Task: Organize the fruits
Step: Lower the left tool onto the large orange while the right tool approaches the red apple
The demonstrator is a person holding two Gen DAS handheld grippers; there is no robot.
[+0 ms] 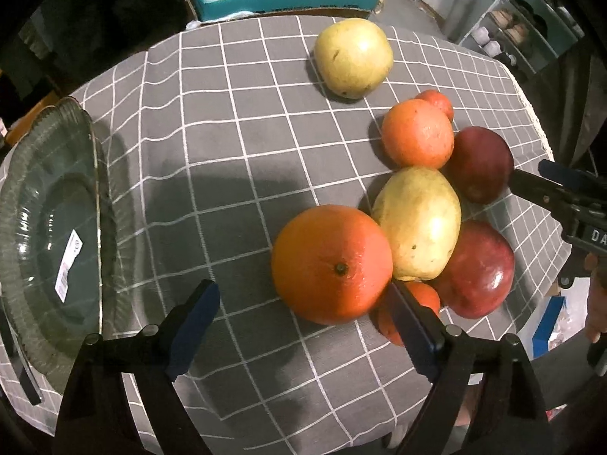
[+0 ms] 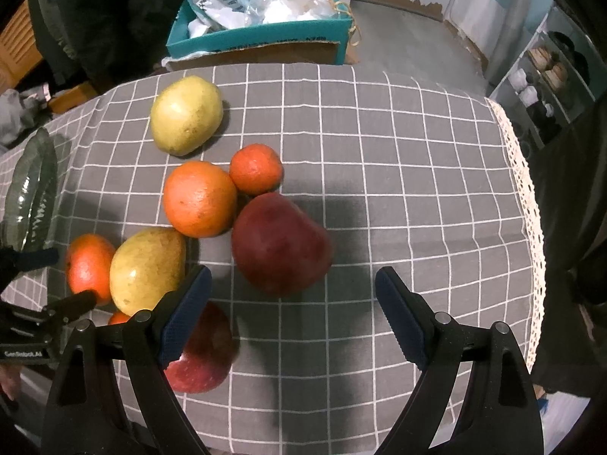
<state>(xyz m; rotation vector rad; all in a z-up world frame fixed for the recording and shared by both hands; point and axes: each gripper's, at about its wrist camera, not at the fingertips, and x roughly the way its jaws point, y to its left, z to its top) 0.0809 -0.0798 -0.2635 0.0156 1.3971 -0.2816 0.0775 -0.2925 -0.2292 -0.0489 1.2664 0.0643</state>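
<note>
My left gripper (image 1: 303,303) is open, its jaws either side of the near edge of a big orange (image 1: 332,263) on the checked cloth. Behind it lie a yellow pear (image 1: 419,223), a red apple (image 1: 478,269), a second orange (image 1: 417,132), a dark red apple (image 1: 480,163) and a far yellow pear (image 1: 353,57). A glass plate (image 1: 49,227) lies at the left. My right gripper (image 2: 292,295) is open just in front of the dark red apple (image 2: 279,244), with the red apple (image 2: 201,352) under its left finger.
A small tangerine (image 2: 256,168) sits beside the second orange (image 2: 199,199). A teal box (image 2: 258,38) with plastic bags stands beyond the table's far edge. The lace-trimmed right table edge (image 2: 531,227) drops off, with shelves (image 2: 542,83) beyond.
</note>
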